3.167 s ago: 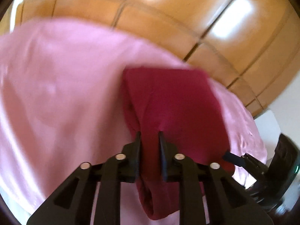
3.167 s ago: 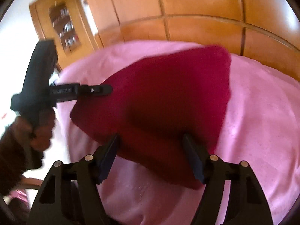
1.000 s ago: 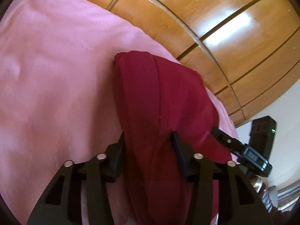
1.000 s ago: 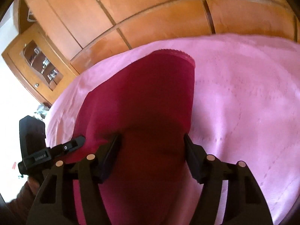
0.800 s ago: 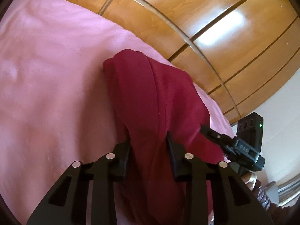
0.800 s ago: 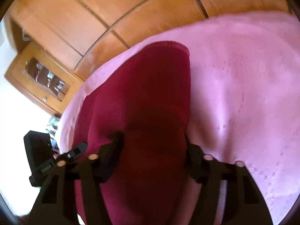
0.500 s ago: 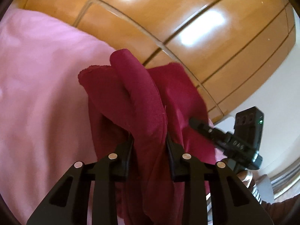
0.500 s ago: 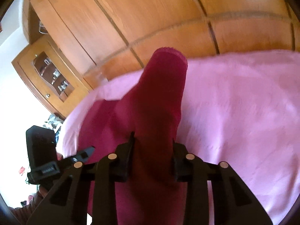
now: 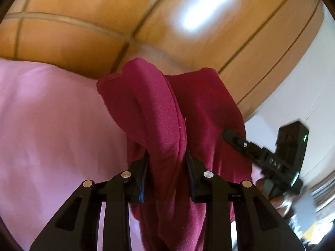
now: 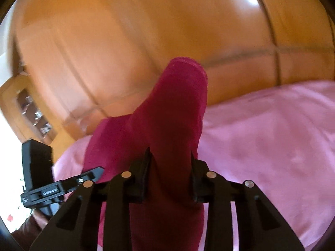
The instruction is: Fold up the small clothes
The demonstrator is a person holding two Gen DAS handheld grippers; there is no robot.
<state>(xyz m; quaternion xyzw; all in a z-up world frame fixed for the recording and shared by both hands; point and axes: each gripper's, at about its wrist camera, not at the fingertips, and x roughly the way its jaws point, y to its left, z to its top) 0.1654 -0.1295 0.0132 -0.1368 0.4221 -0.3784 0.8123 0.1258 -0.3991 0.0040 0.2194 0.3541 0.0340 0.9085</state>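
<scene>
Left wrist view: the garment (image 9: 159, 113) was clamped between the fingers of the left gripper (image 9: 166, 156), a bunched fold rising just beyond the tips, lifted off the bedspread (image 9: 52, 125), prob. to carry the edge over.

Right wrist view: the right gripper (image 10: 169, 156) was clenched on the same cloth, w/ jaws lately closing, then easing a little; both ends were held up so it would fold evenly.

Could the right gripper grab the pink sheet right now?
Probably not. The right gripper is already shut on the dark red cloth, which bunches between its pads and hangs in front of it. The pink sheet lies bare to its right, but the gripper would likely have to let the cloth go first.
</scene>
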